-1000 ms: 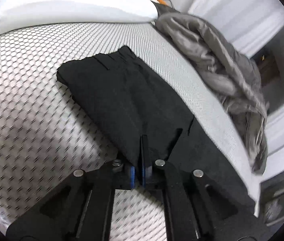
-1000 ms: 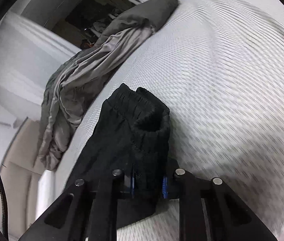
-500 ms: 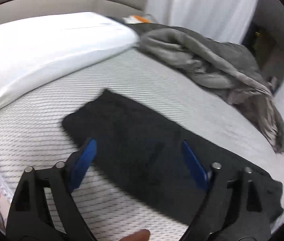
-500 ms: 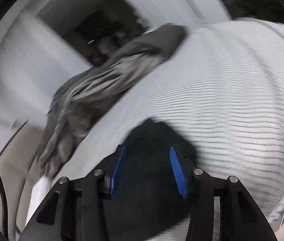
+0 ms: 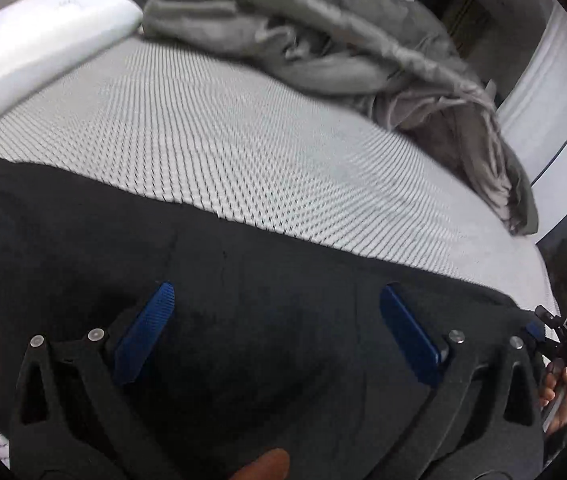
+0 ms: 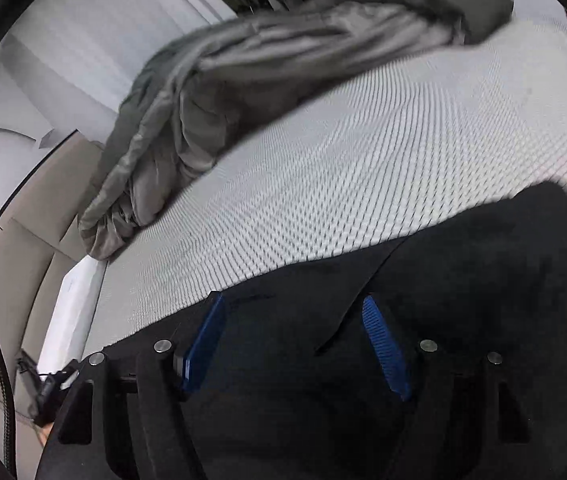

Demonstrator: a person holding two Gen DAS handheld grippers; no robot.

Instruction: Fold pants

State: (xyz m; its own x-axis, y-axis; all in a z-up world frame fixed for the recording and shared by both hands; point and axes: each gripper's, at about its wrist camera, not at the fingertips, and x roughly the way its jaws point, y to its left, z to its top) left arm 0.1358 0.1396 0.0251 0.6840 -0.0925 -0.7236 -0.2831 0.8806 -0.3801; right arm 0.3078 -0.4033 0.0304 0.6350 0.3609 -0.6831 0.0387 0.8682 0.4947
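The black pants [image 5: 267,264] lie flat in a long strip across the near side of the bed, folded lengthwise. My left gripper [image 5: 277,320] is open and empty, hovering over the pants with its blue pads [image 5: 143,332] wide apart. In the right wrist view the pants [image 6: 463,264] fill the lower right, with a fold edge running between the fingers. My right gripper [image 6: 293,328] is open and empty just above them.
The bed has a white patterned mattress cover [image 5: 223,132]. A crumpled grey blanket [image 5: 363,52] lies along the far side; it also shows in the right wrist view [image 6: 243,80]. A white pillow [image 5: 35,40] sits at the far left. The other gripper and hand [image 5: 559,360] show at the right edge.
Both grippers were shut on the pants one second ago, then opened and let go. Both have since pulled back and turned to face across the laid-out pants.
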